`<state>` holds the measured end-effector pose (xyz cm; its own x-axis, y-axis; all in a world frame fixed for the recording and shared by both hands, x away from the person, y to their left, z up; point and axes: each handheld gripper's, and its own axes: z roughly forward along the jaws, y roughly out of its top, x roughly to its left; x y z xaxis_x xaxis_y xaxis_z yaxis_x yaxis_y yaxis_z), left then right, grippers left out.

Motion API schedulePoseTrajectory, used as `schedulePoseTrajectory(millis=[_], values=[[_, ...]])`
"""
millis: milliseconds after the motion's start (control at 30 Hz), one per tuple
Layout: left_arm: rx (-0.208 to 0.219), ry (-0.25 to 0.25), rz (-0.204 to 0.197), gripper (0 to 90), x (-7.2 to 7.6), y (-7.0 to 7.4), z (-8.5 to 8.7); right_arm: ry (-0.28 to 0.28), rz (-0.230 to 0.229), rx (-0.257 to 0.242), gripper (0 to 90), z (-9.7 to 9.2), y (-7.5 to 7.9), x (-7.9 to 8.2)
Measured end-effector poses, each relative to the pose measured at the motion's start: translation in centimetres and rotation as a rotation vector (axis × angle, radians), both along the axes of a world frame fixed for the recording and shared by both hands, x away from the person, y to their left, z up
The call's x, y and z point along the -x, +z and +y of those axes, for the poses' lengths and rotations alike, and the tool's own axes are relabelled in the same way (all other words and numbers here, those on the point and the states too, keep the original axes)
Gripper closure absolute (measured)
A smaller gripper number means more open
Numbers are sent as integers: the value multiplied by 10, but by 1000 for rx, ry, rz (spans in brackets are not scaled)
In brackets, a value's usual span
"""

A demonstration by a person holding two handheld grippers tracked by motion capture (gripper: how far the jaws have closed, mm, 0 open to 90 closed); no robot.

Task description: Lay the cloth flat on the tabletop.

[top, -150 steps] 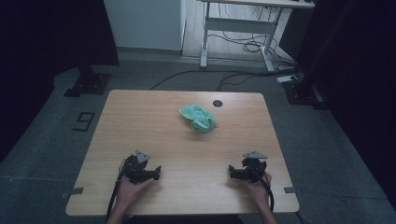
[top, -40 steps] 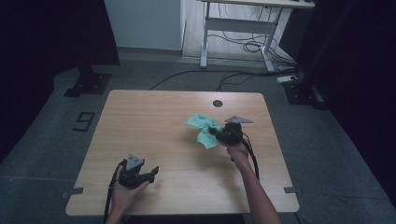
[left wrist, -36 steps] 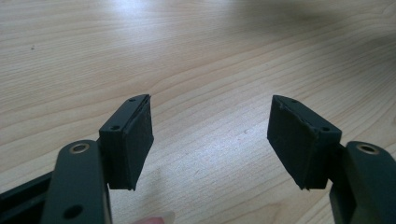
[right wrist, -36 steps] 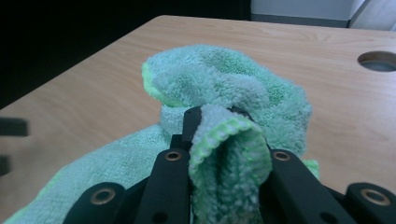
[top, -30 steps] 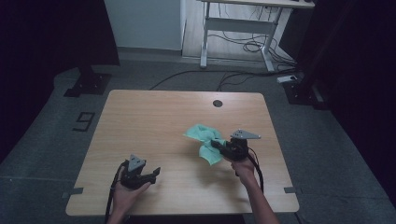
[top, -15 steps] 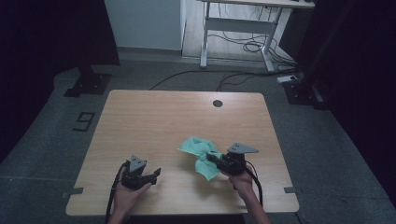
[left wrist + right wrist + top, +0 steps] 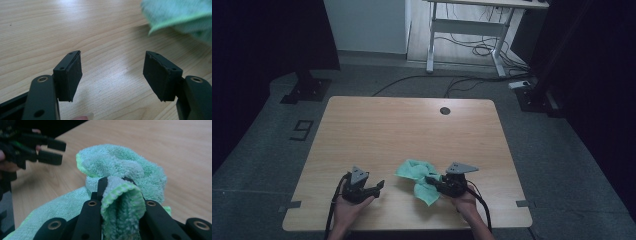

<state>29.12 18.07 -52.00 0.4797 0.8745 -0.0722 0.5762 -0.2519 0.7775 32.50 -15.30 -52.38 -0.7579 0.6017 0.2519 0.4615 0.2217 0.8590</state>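
Wooden counter point(image 7: 377, 130), light grain, round dark grommet hole point(image 7: 444, 110) near its far edge. Green cloth point(image 7: 419, 177) crumpled near the front edge, right of centre. Right gripper point(image 7: 435, 182) at the cloth's right side, jaws into the fabric, apparently clamped on a fold, though too small to be sure; grey three-cornered plate on top, cable trailing to the front edge. Left gripper point(image 7: 379, 186) well left of the cloth, apart from it, held in a hand low over bare wood. Grey floor around, cables and a white desk frame point(image 7: 467, 37) behind.
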Motion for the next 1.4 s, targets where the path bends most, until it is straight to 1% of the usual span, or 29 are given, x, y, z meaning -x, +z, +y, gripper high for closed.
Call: schedulePoseTrajectory(millis=[133,167,267,367,400,433,467,533,567,633,667,733,867,900,933,967,1000,1033,1100,1167,1200,1233,1400], values=[[-3,-3,0,315,0,0,-1,10,11,16,776,5,-6,0],[-2,-4,-3,315,1,1,-1,13,21,28,774,8,-10,-2],[-2,-4,-4,315,1,1,-1,16,26,34,770,9,-13,-2],[-5,-8,-3,315,1,1,-2,31,34,46,756,11,-15,-2],[-6,-11,2,315,0,0,-3,33,30,60,740,12,-17,-3],[-6,-11,2,315,0,0,-3,33,30,60,740,12,-17,-3],[-7,-19,7,315,0,-1,-5,38,37,62,704,12,-19,-4],[-9,-23,10,315,0,-2,-6,30,27,67,626,13,-19,-3],[-13,-26,9,315,0,-2,-7,30,27,67,626,13,-19,-3],[-15,-35,11,314,1,-3,-10,22,13,68,544,13,-17,-1],[-20,-39,12,314,1,-3,-11,22,13,68,544,13,-17,-1],[-24,-51,13,312,1,-4,-15,23,3,67,501,12,-16,1],[-32,-92,25,297,2,-6,-23,14,-6,51,432,10,-12,4],[-36,-99,27,291,2,-7,-25,9,-8,41,400,8,-10,5],[-41,-106,28,291,2,-8,-28,9,-8,41,400,8,-10,5],[-45,-110,29,289,2,-9,-31,7,-12,33,375,7,-9,6],[-45,-122,33,289,2,-10,-34,-3,-18,30,347,6,-7,7],[-47,-129,34,284,1,-10,-36,-28,-34,25,317,4,-4,10],[-53,-136,37,284,1,-12,-41,-31,-37,19,315,2,-2,11],[-60,-144,44,286,-1,-16,-46,-37,-44,-3,315,-5,3,12],[-60,-144,44,289,-1,-16,-46,-37,-44,-3,315,-5,3,12],[-66,-147,47,290,-1,-17,-48,-42,-46,-17,315,-9,6,12],[-81,-140,44,315,-6,-19,-53,-60,-54,-31,318,-17,10,11]])
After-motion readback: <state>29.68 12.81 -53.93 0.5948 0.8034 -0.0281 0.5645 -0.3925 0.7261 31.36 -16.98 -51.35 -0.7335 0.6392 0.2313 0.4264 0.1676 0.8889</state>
